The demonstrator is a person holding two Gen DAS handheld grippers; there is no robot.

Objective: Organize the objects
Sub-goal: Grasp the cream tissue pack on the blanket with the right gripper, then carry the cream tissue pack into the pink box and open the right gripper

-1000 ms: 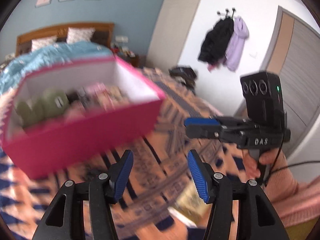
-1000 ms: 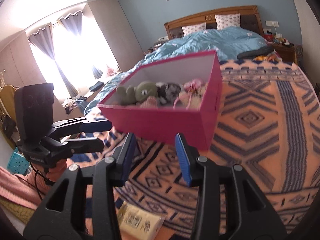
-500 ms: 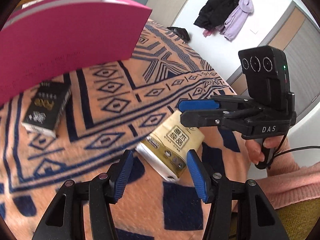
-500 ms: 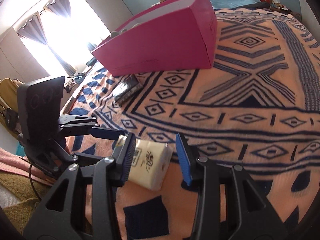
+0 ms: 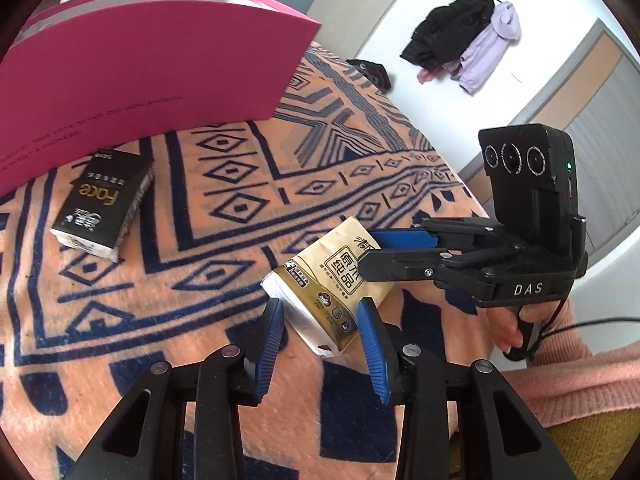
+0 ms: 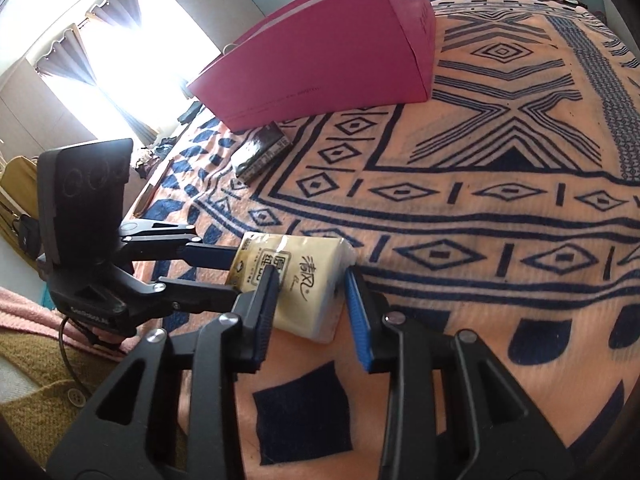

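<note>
Cream-wrapped tissue pack [image 5: 336,280], lying near on the patterned bed blanket [image 6: 480,200], is pinched by both the left gripper [image 5: 320,312] and the right gripper [image 6: 310,280], fingers just closing, presumably for lifting into the pink box [image 6: 340,56].

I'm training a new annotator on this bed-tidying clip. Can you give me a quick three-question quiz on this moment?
1. True or false: the black tissue pack lies inside the pink box.
2. What sits between the pads of both the left gripper and the right gripper? A) a plush toy B) the yellow tissue pack C) a book
3. How many tissue packs are on the patterned blanket, outside the box?

Key:
1. False. It lies on the blanket beside the box.
2. B. Both grippers' jaws have just been closing onto it, one at each end.
3. Two.
</note>
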